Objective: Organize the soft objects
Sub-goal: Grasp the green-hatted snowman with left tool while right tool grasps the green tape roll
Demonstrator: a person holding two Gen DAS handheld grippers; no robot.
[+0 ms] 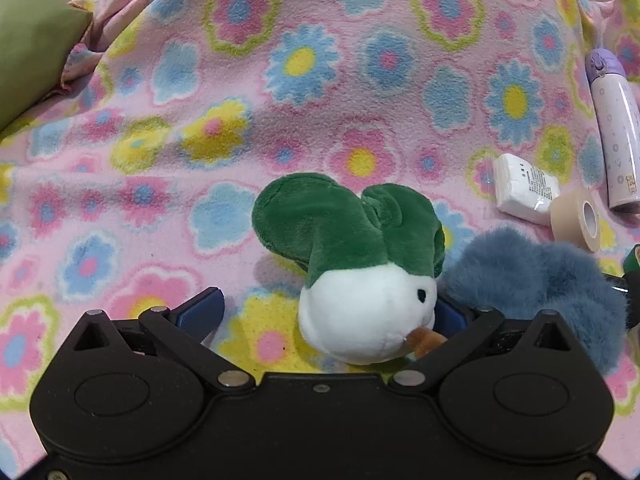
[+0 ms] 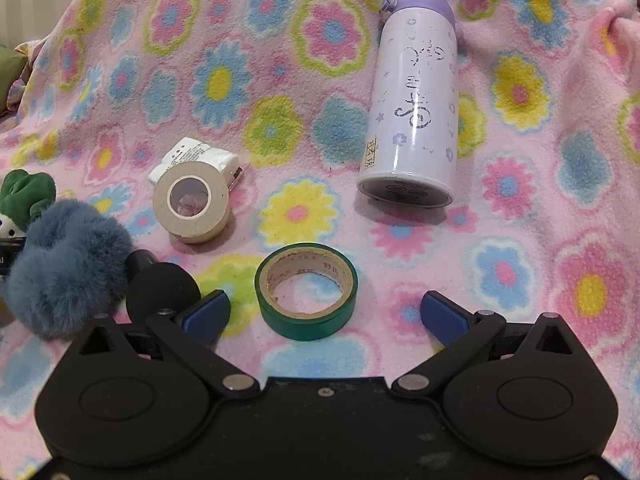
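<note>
A green and white plush toy lies on the flowered pink blanket, its white head between the wide-apart fingers of my left gripper, nearer the right finger. A fluffy blue furry object lies just right of it; both also show at the left of the right wrist view, the furry object and the plush. My right gripper is open and empty, with a green tape roll lying flat between its fingers.
A beige tape roll stands on edge in front of a white tissue pack. A lilac bottle lies on the blanket to the right. A black round object sits by the right gripper's left finger. A green cushion is far left.
</note>
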